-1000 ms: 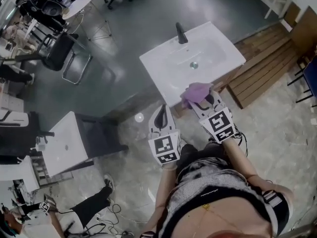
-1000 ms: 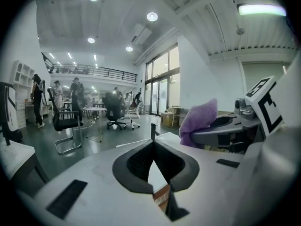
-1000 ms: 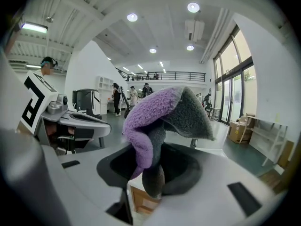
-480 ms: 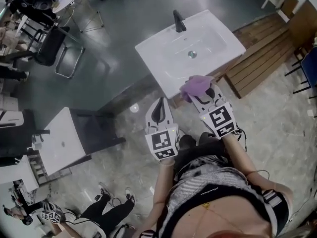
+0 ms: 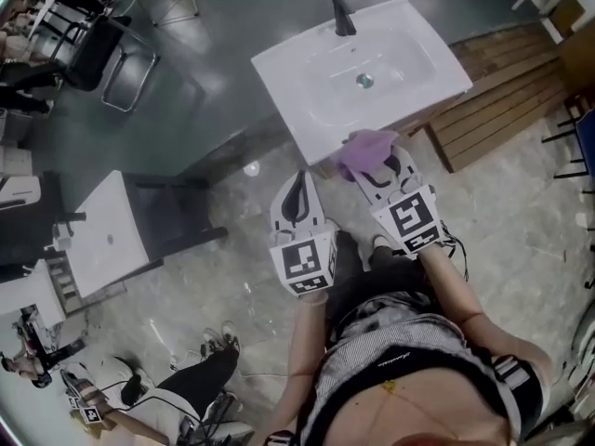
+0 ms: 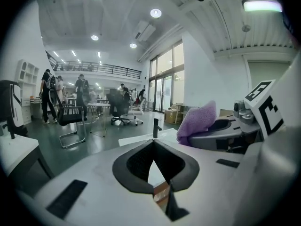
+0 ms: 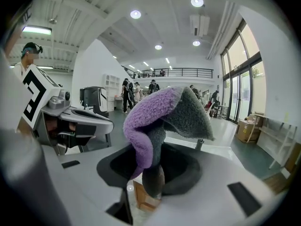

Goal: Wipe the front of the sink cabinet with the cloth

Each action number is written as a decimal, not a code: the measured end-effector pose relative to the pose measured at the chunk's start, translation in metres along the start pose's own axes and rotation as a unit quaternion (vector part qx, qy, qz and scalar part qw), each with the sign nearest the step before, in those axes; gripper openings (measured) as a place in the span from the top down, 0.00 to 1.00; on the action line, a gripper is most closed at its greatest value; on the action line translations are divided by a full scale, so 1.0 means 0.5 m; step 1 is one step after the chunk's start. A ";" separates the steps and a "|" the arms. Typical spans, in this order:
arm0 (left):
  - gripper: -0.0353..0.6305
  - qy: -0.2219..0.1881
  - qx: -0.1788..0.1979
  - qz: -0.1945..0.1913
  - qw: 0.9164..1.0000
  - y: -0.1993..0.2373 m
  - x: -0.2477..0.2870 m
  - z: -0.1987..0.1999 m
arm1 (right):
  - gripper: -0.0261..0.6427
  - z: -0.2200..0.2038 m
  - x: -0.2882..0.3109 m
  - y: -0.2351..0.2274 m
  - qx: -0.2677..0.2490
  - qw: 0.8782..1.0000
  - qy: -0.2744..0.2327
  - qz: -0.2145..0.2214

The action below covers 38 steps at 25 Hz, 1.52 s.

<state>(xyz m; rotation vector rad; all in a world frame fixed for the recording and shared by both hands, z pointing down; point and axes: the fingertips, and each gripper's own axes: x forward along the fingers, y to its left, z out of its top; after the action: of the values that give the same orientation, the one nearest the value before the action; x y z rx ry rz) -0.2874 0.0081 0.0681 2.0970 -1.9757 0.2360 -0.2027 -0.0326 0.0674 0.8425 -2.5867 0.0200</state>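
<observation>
The white sink (image 5: 307, 91) with its black tap (image 5: 342, 12) stands ahead of me. A strip of its wooden cabinet front (image 5: 416, 136) shows below the basin edge. A purple cloth (image 5: 364, 151) is bunched in my right gripper (image 5: 376, 165), which is shut on it at the sink's front edge. In the right gripper view the cloth (image 7: 155, 121) stands up out of the right gripper (image 7: 150, 173), with wooden cabinet (image 7: 143, 197) below. My left gripper (image 5: 299, 182) hangs beside it, shut and empty. In the left gripper view, the left gripper (image 6: 154, 147) points at the sink, cloth (image 6: 197, 119) to its right.
Wooden slatted decking (image 5: 502, 100) lies right of the sink. A second white sink unit (image 5: 102, 240) stands to the left, with a chair (image 5: 121, 72) beyond it. A person's legs (image 5: 186, 388) and cables are on the floor at lower left.
The head view has swung a little, so the sink sits higher in frame. Both grippers keep their places by the sink's front edge. The person at lower left has walked.
</observation>
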 end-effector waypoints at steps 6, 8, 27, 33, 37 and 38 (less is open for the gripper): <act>0.95 0.016 -0.009 0.016 1.000 0.021 0.011 -0.056 | 0.69 -0.055 0.023 0.002 0.006 1.000 0.016 0.007; 0.95 0.021 -0.011 0.016 1.000 0.032 0.017 -0.078 | 0.69 -0.072 0.041 0.007 0.008 1.000 0.019 0.010; 0.95 0.035 -0.018 0.000 0.999 0.071 0.125 -0.326 | 0.69 -0.309 0.186 0.090 0.003 0.997 0.048 0.067; 0.95 0.033 -0.008 -0.007 0.999 0.068 0.157 -0.404 | 0.69 -0.367 0.220 0.097 0.011 0.997 0.024 0.067; 0.95 0.030 -0.010 -0.016 0.999 0.071 0.189 -0.469 | 0.69 -0.408 0.255 0.110 0.009 0.997 -0.002 0.080; 0.95 0.031 -0.011 -0.019 0.999 0.070 0.196 -0.486 | 0.69 -0.421 0.263 0.114 0.012 0.996 -0.006 0.083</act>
<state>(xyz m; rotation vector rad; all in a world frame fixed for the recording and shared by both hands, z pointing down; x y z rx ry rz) -0.3030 -0.0168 0.3307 2.0851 -1.8941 0.2659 -0.2498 -0.0304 0.3173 0.6356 -2.6657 0.0959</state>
